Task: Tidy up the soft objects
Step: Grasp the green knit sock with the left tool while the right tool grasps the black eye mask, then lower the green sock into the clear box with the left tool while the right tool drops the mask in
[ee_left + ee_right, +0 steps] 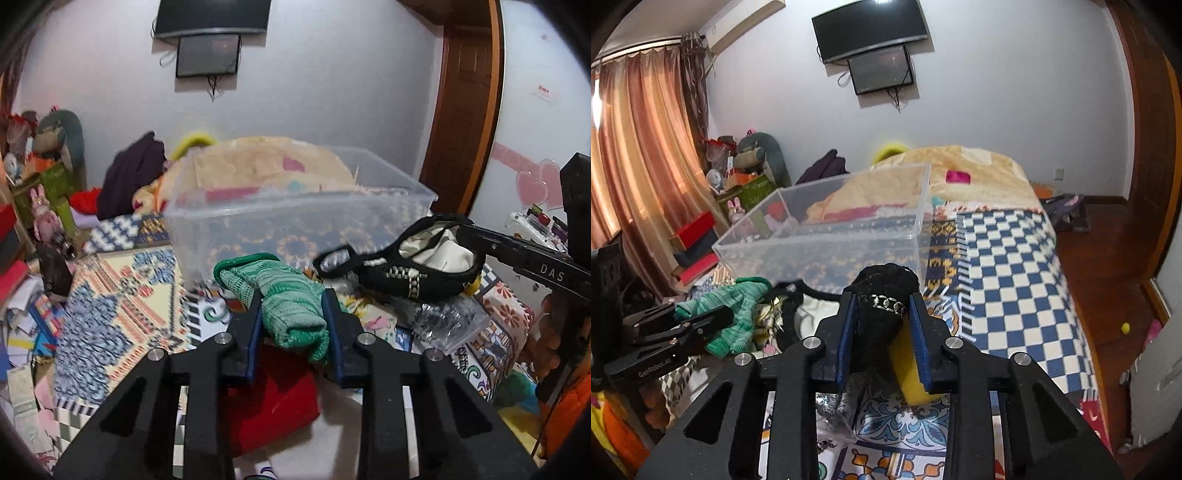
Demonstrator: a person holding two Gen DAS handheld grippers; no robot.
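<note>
Your left gripper [293,314] is clenched on the green knitted piece [284,291], which sits bunched between the blue pads and pokes out ahead of them. Your right gripper [881,321] squeezes the black studded item [882,306], held between its fingers. Both hang just before the clear plastic bin [827,236].

The clear bin [299,206] sits on the bed [1004,266], with the knit sock [291,302] clamped in the left gripper [293,314] just in front of it and the studded pouch [410,258] (right gripper [881,325] pinching it) front-right of the bin, blanket pile [960,166] behind.
</note>
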